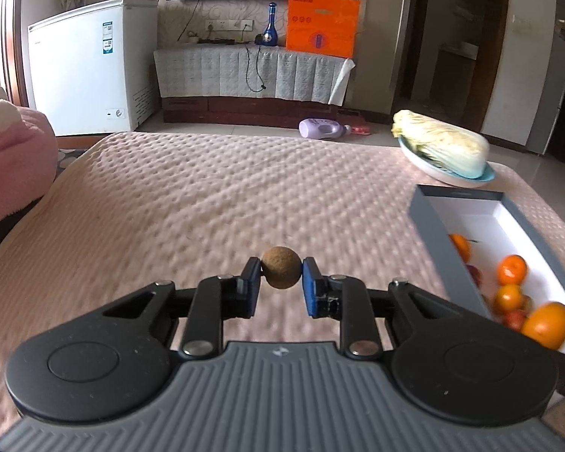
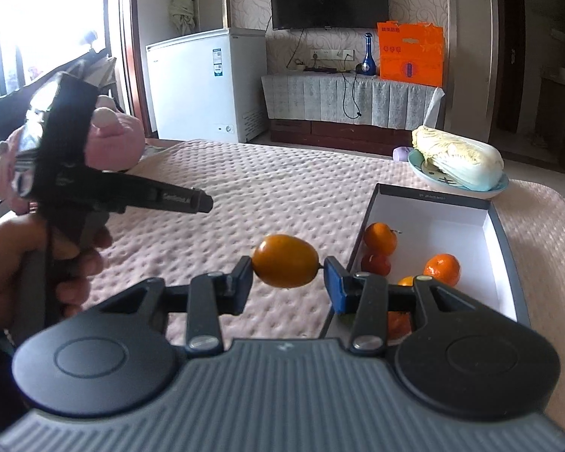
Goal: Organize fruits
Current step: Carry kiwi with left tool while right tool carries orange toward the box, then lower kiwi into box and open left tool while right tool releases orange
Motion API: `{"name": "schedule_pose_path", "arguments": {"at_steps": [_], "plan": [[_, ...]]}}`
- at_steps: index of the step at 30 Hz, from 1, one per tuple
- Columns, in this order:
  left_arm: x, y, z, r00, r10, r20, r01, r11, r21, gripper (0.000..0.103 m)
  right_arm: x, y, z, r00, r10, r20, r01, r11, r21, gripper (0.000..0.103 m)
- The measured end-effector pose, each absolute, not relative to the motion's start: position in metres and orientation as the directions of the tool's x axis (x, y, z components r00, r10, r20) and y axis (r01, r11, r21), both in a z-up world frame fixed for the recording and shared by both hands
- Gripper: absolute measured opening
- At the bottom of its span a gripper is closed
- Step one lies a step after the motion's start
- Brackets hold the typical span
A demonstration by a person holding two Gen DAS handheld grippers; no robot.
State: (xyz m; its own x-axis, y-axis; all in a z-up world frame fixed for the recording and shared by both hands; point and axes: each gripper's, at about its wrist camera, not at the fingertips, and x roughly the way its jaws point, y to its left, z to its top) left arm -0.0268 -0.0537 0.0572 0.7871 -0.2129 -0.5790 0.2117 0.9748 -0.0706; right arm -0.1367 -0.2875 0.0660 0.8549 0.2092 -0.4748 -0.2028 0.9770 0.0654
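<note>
My left gripper is shut on a small round brown fruit and holds it above the pink bedspread. My right gripper is shut on an oval orange fruit, held just left of the grey box with a white inside. The box holds several oranges and small red fruits. In the left wrist view the box lies at the right, and the orange fruit held by the right gripper shows at its near end.
A napa cabbage lies on a blue plate beyond the box. A pink plush toy sits at the bed's left. The left gripper's body and the hand holding it show in the right wrist view. A white freezer stands behind.
</note>
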Motion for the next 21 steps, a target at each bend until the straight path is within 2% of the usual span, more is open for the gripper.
{"name": "schedule_pose_path", "arguments": {"at_steps": [10,21], "plan": [[-0.053,-0.074,0.064,0.783,-0.214,-0.584,0.23,0.972,-0.047,0.028,-0.154,-0.306,0.07,0.861,0.196,-0.47,-0.183,0.98,0.074,0.044],[-0.053,-0.131,0.068,0.764,-0.33,-0.555,0.341,0.936,-0.087,0.028,-0.163,-0.34,0.067,0.863,0.114,-0.492,-0.087,0.993,0.077,0.044]]}}
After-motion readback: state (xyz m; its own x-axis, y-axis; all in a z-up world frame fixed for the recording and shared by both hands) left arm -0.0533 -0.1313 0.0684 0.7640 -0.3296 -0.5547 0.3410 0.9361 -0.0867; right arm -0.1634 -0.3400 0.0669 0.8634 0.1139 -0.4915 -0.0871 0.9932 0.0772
